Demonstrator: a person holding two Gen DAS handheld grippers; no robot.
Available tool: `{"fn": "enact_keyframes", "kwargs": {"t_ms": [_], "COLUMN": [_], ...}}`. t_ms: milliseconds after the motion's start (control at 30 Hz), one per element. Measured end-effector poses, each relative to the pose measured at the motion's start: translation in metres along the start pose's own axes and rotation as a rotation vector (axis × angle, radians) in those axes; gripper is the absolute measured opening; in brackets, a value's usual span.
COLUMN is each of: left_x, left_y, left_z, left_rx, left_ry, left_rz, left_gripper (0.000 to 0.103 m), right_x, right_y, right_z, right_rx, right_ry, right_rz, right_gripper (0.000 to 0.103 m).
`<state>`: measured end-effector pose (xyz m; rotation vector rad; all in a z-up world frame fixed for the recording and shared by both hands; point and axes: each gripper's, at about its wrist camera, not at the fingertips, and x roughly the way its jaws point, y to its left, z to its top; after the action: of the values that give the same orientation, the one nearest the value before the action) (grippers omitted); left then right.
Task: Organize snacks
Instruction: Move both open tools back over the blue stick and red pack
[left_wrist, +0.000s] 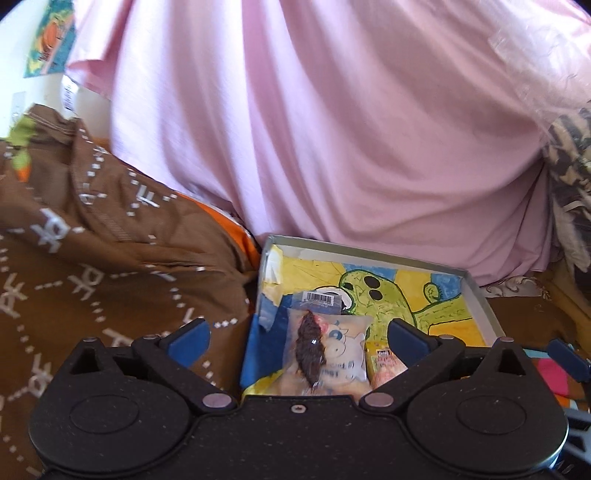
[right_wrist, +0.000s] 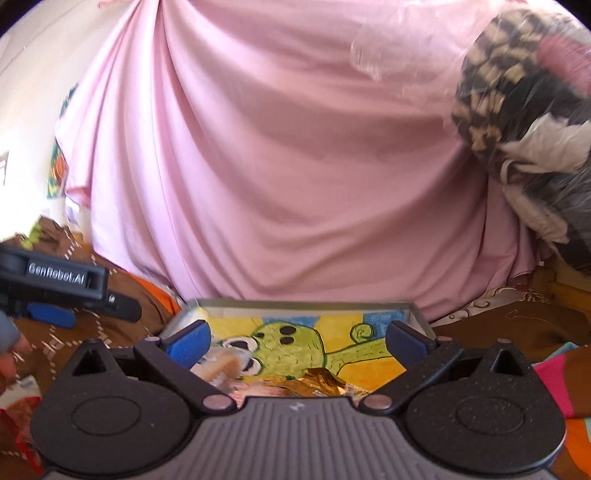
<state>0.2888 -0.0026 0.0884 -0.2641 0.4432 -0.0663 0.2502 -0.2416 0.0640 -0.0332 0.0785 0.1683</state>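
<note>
**Both hand-held grippers spread wide over the snack box**

Left hand-held gripper (left_wrist: 299, 334): blue pads far apart, nothing between them, poised above the near-left part of a shallow grey box (left_wrist: 484, 295). Box floor lined with a yellow and blue drawing of a green cartoon figure (left_wrist: 391, 299). Inside, near the front: a clear packet with a dark dried snack (left_wrist: 325, 354), lying flat with a barcode label at its far end; just beside it on the right, a small pink and yellow packet (left_wrist: 384, 363), partly hidden by the right finger.

Right hand-held gripper (right_wrist: 298, 338): pads likewise well apart and empty, above the same box (right_wrist: 415, 314) from the right side. Below it, at the front of the box, a crinkled gold foil wrapper (right_wrist: 325, 382) and a pale, blurred packet (right_wrist: 225, 363) to its left; exact contact between the two hard to tell. Left hand-held gripper also seen at the left edge of this view (right_wrist: 55, 291), side-on.

Box resting on a brown patterned blanket (left_wrist: 92, 258), with a large pink cloth (left_wrist: 332, 129) draped behind. Bright striped fabric (right_wrist: 554, 373) off to the right.
</note>
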Motion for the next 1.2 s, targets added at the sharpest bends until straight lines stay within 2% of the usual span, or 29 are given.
{"fn": "enact_keyframes", "kwargs": {"t_ms": [367,567,767,900,1033,1200], "left_x": [-0.080,-0.112,-0.134,-0.145,-0.149,-0.147], "left_y": [0.022,0.031,0.037,0.046,0.063,0.075], "left_z": [-0.049,-0.076,-0.097,-0.110,-0.131,-0.150], "left_rx": [0.010,0.062,0.129,0.162,0.096,0.048], "left_ry": [-0.057,-0.084,-0.084,-0.051,0.018,0.136], "left_rz": [0.054,0.018,0.007,0.013,0.030,0.087], "left_gripper": [0.102,0.102,0.102,0.102,0.102,0.102], "right_x": [-0.068,-0.102,-0.123,-0.131,-0.140,-0.150], "right_y": [0.007,0.016,0.029,0.038,0.049,0.059], "right_z": [-0.019,-0.032,-0.045,-0.054,-0.068,-0.085], "right_rx": [0.095,0.086,0.081,0.101,0.125,0.107], "right_ry": [-0.035,-0.008,0.059,0.140,0.253,0.338], "right_rz": [-0.014,0.003,0.023,0.016,0.040,0.029], "right_gripper": [0.103,0.103,0.103,0.103,0.103,0.103]}}
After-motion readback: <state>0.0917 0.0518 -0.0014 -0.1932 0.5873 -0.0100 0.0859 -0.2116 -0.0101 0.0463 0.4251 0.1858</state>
